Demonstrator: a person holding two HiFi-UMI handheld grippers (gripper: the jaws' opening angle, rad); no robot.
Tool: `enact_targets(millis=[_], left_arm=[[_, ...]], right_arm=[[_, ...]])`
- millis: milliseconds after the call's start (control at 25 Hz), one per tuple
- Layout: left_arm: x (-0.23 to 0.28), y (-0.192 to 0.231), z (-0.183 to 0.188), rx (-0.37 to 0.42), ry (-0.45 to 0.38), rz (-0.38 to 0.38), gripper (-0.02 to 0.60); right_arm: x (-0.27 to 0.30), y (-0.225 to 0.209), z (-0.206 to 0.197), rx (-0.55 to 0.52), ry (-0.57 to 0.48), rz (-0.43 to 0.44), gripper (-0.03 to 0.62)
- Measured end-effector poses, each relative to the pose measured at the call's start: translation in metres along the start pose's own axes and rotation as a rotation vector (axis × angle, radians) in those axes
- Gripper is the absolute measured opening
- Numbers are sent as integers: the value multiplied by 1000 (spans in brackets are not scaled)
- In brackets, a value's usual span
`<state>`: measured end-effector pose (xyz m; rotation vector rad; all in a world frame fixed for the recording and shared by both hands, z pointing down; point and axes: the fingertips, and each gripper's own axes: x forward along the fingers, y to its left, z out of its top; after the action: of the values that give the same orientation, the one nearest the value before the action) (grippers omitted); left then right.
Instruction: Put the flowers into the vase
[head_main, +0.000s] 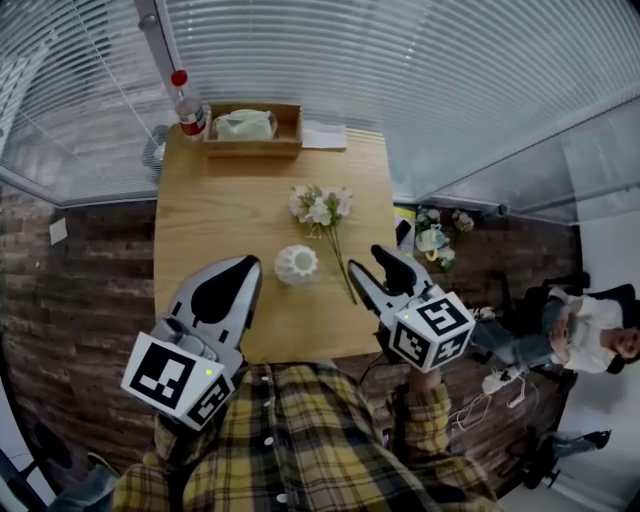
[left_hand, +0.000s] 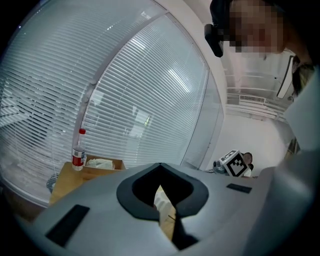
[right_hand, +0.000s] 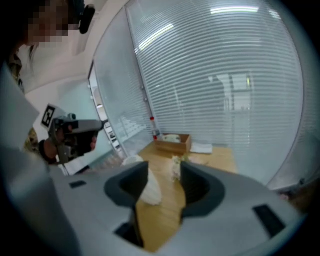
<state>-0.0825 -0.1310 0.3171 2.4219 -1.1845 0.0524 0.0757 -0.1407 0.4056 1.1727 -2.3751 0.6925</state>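
Two jaws of the right gripper stood wide apart and empty, aimed at the flowers, probably to take their stems. These lay on the table just beside the vase. The left gripper waited closed, holding nothing.

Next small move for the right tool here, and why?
Probably lower the right tool onto the flowers at their stems: its jaws stand apart and empty, and the flowers lie flat on the table beside the vase.

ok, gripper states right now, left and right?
left gripper: closed, nothing held.
right gripper: open, jaws apart, nothing between them.
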Motion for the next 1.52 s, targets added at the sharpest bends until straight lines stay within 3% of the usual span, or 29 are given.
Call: enact_targets(millis=[720, 1280, 1520], left_arm=[[-12, 23, -39, -65, 84, 84, 9], [-33, 50, -64, -122, 123, 188, 10], [-35, 53, -63, -142, 114, 191, 9]], right_arm=[[94, -53, -82, -49, 314, -1, 184], [142, -81, -118, 14, 403, -50, 184], [154, -85, -122, 30, 412, -77, 183]])
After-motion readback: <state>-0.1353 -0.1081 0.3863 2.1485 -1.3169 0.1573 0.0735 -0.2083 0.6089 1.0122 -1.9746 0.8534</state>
